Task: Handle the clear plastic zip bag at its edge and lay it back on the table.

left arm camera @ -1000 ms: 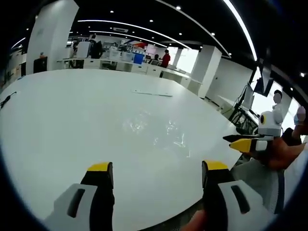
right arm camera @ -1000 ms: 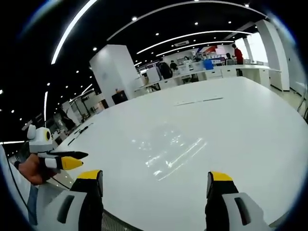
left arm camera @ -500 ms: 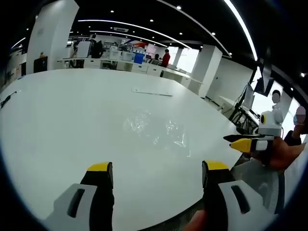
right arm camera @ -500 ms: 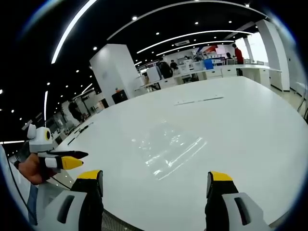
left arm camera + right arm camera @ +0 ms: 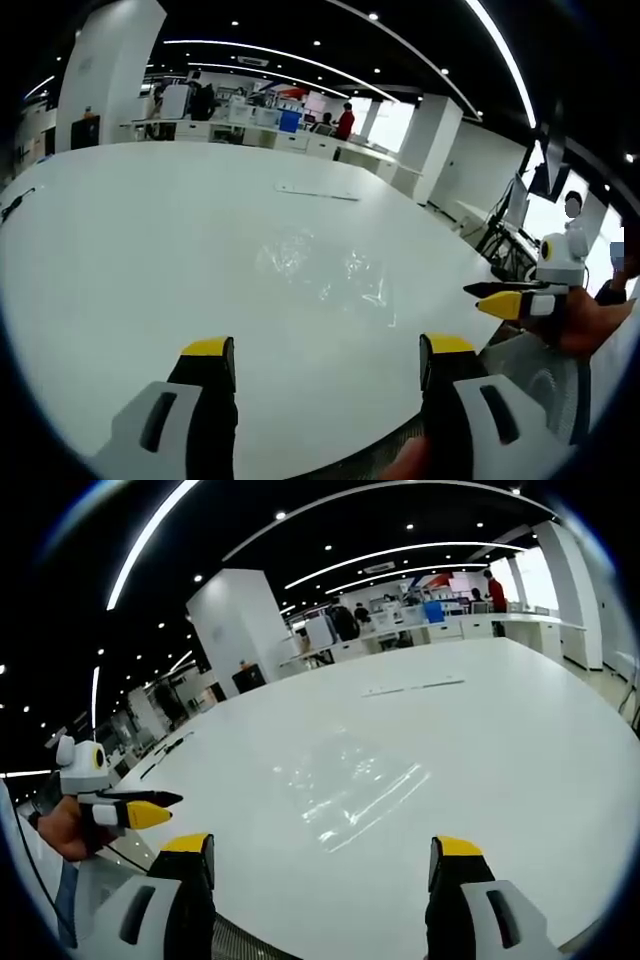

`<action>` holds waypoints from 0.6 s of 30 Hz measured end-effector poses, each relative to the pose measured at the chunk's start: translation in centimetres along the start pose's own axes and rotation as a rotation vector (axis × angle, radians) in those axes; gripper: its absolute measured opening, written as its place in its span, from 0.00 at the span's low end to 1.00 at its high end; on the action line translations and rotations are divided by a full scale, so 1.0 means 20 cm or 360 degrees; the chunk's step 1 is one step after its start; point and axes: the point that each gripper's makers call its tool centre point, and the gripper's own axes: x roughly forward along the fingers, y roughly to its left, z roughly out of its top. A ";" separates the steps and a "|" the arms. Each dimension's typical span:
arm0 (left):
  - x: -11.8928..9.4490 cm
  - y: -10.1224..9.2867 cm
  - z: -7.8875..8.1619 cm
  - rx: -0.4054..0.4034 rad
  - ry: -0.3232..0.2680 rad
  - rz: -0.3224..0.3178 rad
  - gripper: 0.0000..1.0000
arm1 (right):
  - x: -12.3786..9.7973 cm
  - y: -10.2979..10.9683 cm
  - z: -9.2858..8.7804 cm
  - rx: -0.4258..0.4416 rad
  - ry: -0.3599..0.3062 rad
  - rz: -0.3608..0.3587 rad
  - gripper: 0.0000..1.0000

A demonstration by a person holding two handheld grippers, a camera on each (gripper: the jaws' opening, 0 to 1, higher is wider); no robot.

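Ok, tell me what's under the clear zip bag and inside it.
The zip bag lies flat on the white table; the tabletop shows through it. Nothing can be made out inside, though glare hides some detail.

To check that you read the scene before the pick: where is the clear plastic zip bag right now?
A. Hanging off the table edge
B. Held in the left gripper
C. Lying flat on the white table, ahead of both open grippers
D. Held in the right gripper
C: the clear plastic zip bag lies flat on the white table, beyond the left gripper and right gripper, whose jaws stand apart and hold nothing.
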 end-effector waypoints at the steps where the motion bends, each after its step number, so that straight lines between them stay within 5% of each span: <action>1: 0.00 0.00 0.00 -0.0001 -0.0001 -0.0001 0.75 | 0.00 0.00 0.00 0.0000 0.0000 0.0000 0.89; 18: -0.01 -0.01 0.00 -0.0085 0.0020 0.0012 0.75 | 0.00 0.03 0.02 -0.0050 -0.0013 0.0018 0.88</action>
